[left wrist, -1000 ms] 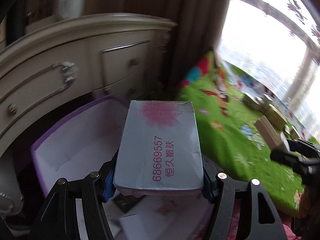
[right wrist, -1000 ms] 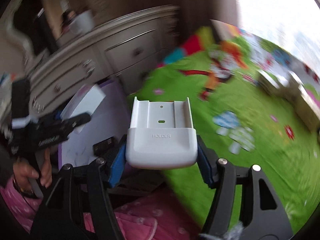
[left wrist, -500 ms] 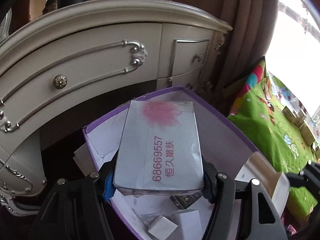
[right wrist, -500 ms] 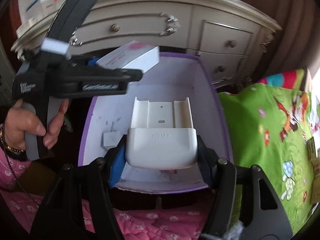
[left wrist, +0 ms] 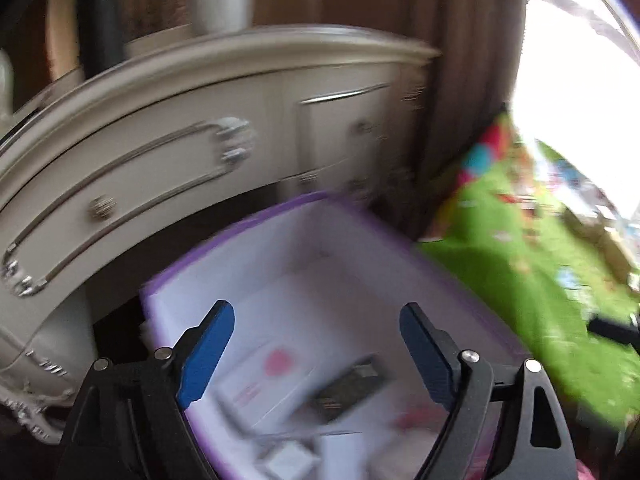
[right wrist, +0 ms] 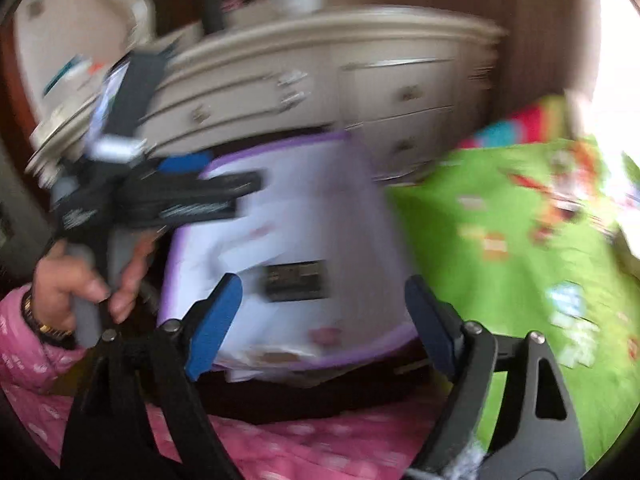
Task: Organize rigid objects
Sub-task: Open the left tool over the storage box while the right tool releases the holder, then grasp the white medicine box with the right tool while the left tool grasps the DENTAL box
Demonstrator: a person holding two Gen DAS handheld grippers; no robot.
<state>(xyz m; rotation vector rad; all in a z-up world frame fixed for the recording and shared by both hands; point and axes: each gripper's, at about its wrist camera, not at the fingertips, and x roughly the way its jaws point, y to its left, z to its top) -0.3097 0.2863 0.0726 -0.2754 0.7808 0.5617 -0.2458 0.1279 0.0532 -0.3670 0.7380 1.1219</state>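
Note:
A purple-rimmed white box [left wrist: 248,224] stands on the floor before the dresser; it also shows in the right wrist view [right wrist: 280,148]. My left gripper [left wrist: 316,312] is open and empty above it. The pale carton with a pink blot [left wrist: 268,376] lies inside the box beside a black item [left wrist: 352,384]. My right gripper [right wrist: 324,284] is open and empty over the box's near side. The black item [right wrist: 296,280] lies inside the box below it. The white holder is hard to make out in the blur. The left gripper [right wrist: 192,184] is visible at left, held in a hand.
A cream dresser [left wrist: 200,128] with drawers stands behind the box, a white cup [left wrist: 220,2] on top. A green play mat [left wrist: 540,280] with loose boxes lies to the right. A brown curtain [left wrist: 460,80] hangs behind. Pink clothing [right wrist: 280,440] lies below the right gripper.
Both grippers have opened and let go: the carton and the white holder have dropped into the box. Both views are blurred with motion as the grippers pull back.

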